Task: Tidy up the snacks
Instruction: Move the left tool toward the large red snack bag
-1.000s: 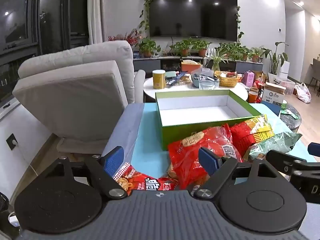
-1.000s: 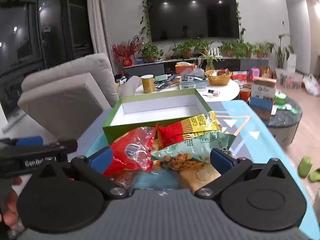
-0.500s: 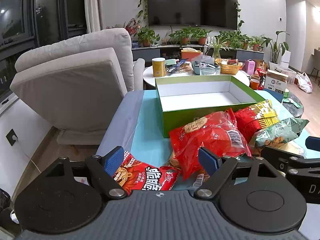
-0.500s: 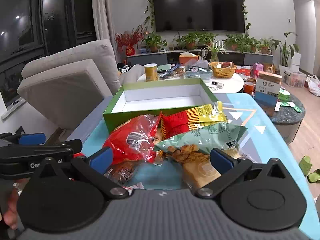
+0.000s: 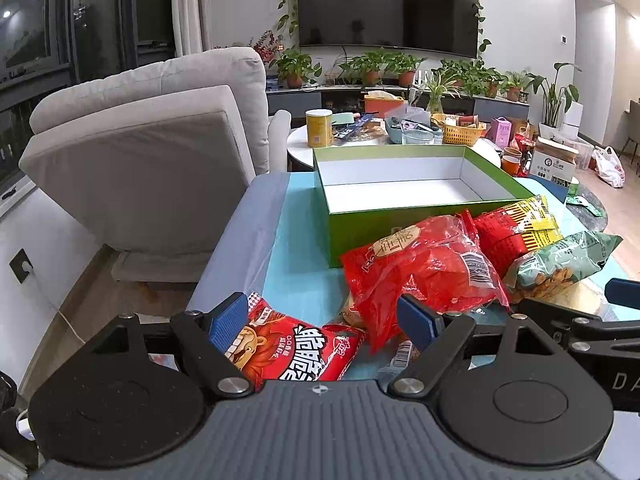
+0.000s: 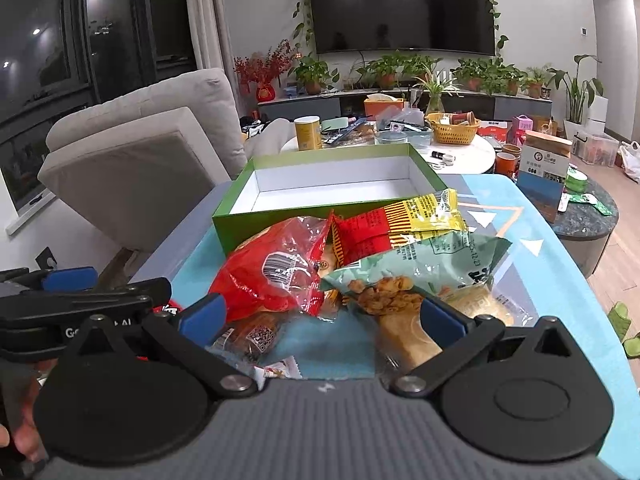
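Hovering low with jaws spread, the left gripper [image 5: 322,318] straddles a red lion packet [image 5: 296,350]; the right gripper [image 6: 324,318], equally spread, faces heaped snack bags [image 6: 360,256] blocking the empty green box [image 6: 320,216] beyond.

Crinkly snack packets [image 5: 424,268] lie heaped just before the empty green box [image 5: 404,200].
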Available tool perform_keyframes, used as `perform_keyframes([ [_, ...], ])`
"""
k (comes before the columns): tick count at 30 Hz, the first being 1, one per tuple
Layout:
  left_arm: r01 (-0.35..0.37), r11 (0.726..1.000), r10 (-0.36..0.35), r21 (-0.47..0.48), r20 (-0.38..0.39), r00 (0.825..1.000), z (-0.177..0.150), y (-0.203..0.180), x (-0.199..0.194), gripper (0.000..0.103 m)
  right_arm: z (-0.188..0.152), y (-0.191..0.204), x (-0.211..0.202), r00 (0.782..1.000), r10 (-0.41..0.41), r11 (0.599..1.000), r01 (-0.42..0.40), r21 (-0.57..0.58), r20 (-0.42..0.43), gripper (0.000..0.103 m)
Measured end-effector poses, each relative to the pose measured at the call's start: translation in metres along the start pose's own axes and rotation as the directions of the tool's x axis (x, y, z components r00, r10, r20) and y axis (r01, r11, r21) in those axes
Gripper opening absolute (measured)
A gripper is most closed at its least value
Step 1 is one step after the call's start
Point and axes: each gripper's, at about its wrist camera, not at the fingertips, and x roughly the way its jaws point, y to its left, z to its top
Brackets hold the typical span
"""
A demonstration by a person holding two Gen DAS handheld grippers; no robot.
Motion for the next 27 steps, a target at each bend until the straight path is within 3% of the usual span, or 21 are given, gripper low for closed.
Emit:
perform_keyframes([
  [27,-0.011,1.0,0.011,-0.002,-0.026,1.0,-0.001,0.0031,0.0045,0.08,-0.0015,-0.0018,0.0069,0.999,-0.007,1.0,0.008,0.021,-0.035,0.066],
])
